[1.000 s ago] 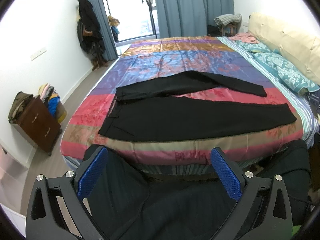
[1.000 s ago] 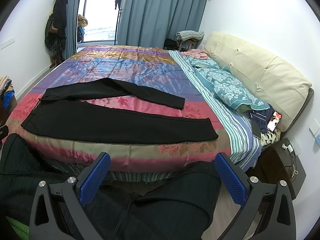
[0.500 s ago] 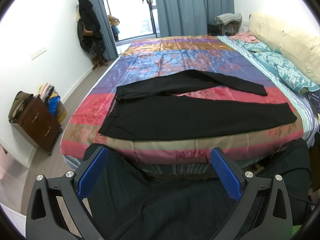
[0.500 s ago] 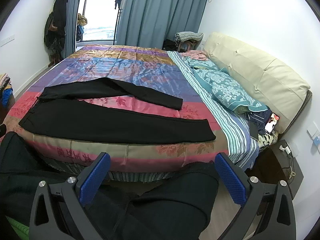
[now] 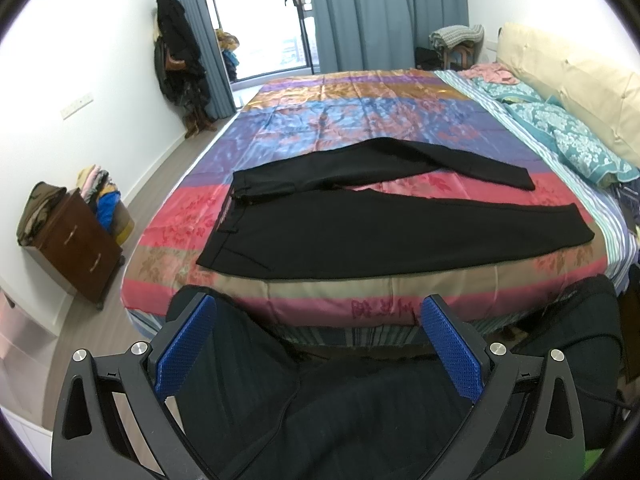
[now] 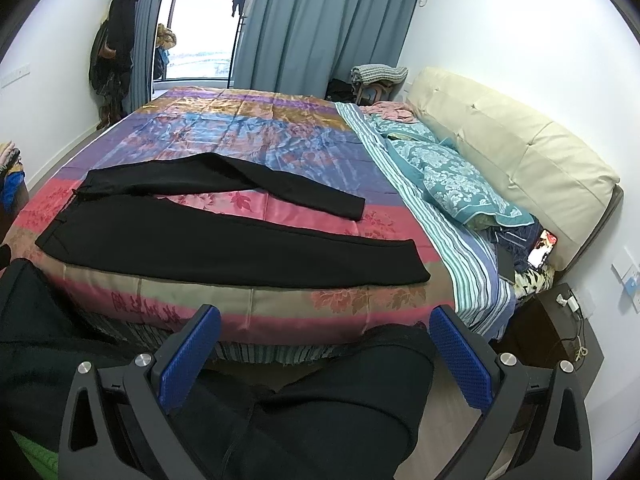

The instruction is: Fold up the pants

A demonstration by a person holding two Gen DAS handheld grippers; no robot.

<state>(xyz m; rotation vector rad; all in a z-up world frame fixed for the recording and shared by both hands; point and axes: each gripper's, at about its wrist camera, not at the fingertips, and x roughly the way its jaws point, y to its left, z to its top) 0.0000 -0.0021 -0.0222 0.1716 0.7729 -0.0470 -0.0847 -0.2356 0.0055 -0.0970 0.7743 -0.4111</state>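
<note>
The black pants (image 5: pixel 360 232) lie spread on the striped quilt (image 5: pixel 360 128) of the bed, waistband at the left, two legs splayed rightward, the far leg angled away. The left tongs (image 5: pixel 318 340) hang wide open and empty, well short of the bed edge; the right tongs (image 6: pixel 324 352) likewise gape with nothing held. No fold is begun. A good start, I judge: pinch the far leg's waist corner and cuff (image 6: pixel 354 208) together, then lay it squarely over the near leg.
</note>
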